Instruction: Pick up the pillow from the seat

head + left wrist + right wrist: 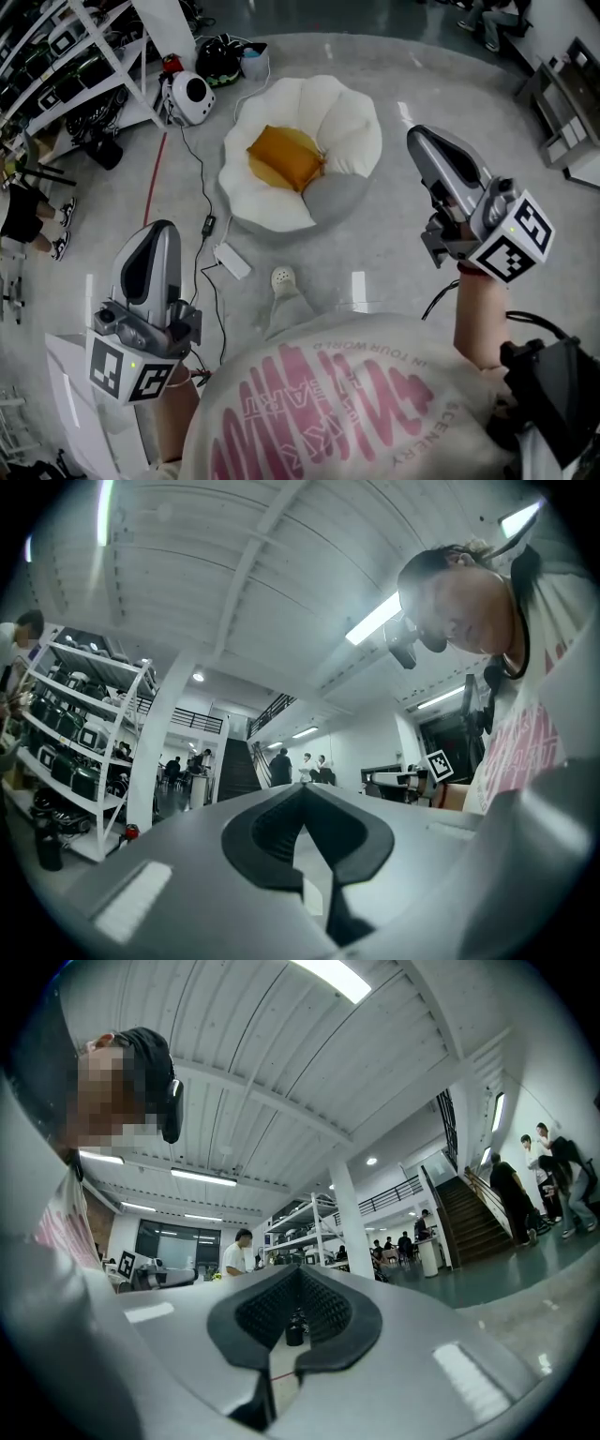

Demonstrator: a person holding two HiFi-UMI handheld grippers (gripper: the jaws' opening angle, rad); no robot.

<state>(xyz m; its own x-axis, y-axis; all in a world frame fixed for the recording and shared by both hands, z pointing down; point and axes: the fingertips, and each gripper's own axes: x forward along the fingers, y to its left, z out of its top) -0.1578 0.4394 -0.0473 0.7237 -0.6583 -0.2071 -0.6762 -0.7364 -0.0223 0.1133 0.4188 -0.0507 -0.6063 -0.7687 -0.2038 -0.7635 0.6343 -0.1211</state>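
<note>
1. Nothing of the task is done yet. The orange pillow (284, 156) lies in the hollow of the white seat (352, 122), a little left of the seat's middle in the head view, and neither gripper touches it.
2. The left gripper (159, 230) is well short of the seat, below and to its left in the head view. Its jaws are pressed together with nothing between them. Its own view looks up at the ceiling, not at the seat.
3. The right gripper (424, 141) is near the seat's right edge, closer to it than the left one. Its jaws are also together and empty, and it too looks upward.
4. By my reading, the whole pick is still ahead:
   - bring a gripper over the seat
   - tip it down toward the pillow
   - open the jaws
   - close them on the pillow
   - lift it clear of the seat
5. A cable (202, 202) runs along the floor left of the seat, on the left gripper's side.
</note>
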